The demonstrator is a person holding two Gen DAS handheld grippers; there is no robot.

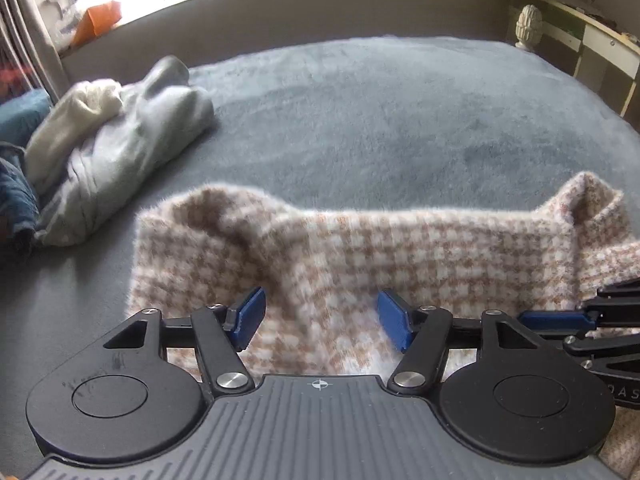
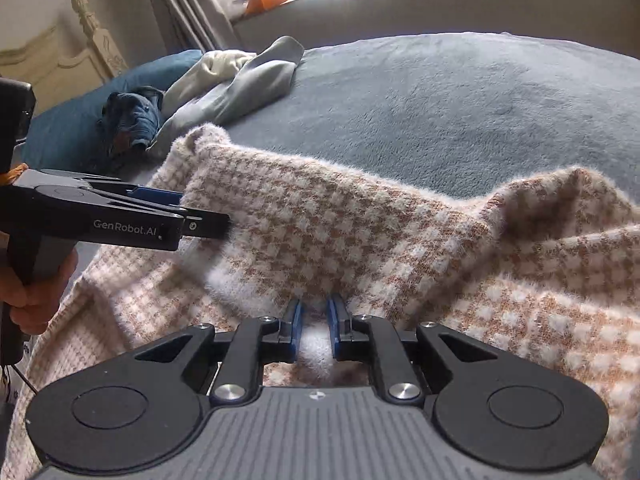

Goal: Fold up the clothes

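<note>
1. Jaws of the right gripper [image 2: 314, 334] stood nearly closed, pinching a fuzzy white fold of the checked sweater [image 2: 360, 240] between the blue pads [image 2: 295, 332].
2. Jaws of the left gripper [image 1: 322, 320] stood wide apart with fabric lying between and beneath them; nothing was clamped.
3. Checked sweater lay at the near edge of the grey blanket [image 1: 380, 112], one panel raised and turned over the rest.
4. Judged step: a fold in progress, with the right gripper carrying the edge and the left one free.
5. Next move probably called for the left gripper to close on the adjacent edge so both sides travel evenly; a one-sided pull could skew the fold.
6. Unfolded clothes pile [image 1: 120, 148] lay at far left, well apart from the sweater.
7. Legible writing: "GenRobot.AI" [image 2: 124, 229] on the left gripper's side, seen in the right wrist view. A partial marking at the right edge of the left wrist view could not be read whole.
</note>
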